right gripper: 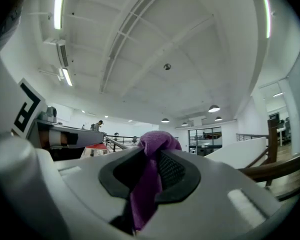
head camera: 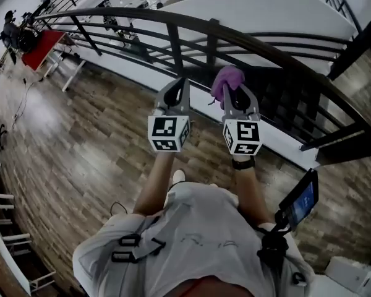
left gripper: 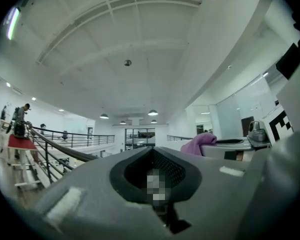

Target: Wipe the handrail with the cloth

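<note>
Right gripper: jaws are clamping the purple cloth, which is bunching out beyond the tips.
Left gripper: jaws are pressing together on nothing.
Cloth's place: it is sitting just near of the dark handrail; I cannot tell whether they touch.
Head view only: both grippers are pointing side by side at the rail.

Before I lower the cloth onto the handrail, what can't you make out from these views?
- Gap between cloth and handrail: head view overlaps them; right gripper view shows the rail only at its right edge, behind the gripper's body.
- Right gripper jaw tips, head view: cloth covers them.
- Left gripper jaw seam, left gripper view: a mosaic patch lies over it.
- Dirt on the rail: too small in every view.
</note>
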Motion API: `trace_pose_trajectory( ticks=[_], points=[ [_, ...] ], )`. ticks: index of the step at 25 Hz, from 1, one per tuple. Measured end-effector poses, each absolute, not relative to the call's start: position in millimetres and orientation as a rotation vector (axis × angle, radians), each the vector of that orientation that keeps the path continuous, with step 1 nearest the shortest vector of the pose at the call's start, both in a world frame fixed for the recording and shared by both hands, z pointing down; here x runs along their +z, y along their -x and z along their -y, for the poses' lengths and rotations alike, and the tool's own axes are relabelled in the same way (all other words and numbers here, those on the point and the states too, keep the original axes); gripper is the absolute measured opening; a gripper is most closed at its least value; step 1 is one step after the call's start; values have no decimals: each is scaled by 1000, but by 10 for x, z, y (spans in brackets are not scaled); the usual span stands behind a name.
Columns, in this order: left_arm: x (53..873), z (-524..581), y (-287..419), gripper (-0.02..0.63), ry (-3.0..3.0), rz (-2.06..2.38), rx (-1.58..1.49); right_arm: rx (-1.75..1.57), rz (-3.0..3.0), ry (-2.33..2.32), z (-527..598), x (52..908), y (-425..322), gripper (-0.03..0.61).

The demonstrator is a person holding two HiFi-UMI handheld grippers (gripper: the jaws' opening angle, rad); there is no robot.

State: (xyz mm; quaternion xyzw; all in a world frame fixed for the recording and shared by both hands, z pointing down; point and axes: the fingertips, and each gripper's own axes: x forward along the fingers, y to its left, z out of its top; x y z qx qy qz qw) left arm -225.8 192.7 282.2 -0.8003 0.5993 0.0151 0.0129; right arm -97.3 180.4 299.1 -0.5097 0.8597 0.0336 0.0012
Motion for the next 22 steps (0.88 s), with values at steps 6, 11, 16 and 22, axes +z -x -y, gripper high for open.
trace_pose_trajectory(
  ticks=[6, 11, 16, 22],
  points=[
    [2977, -1755, 993, 0, 2698, -1576, 42, 72, -2507, 1874, -1845, 3098, -329, 69],
    [3078, -1518, 449, 0, 2771, -1474, 25, 54, -2483, 1930, -1694, 3190, -766, 69],
    [3184, -1095, 275, 0, 2800, -1427, 25, 64, -2496, 1937, -1287, 3291, -826, 71],
    [3267, -80, 395, -2, 2800, -1417, 11, 112, -2544, 1890, -287, 3310, -605, 72]
  ],
)
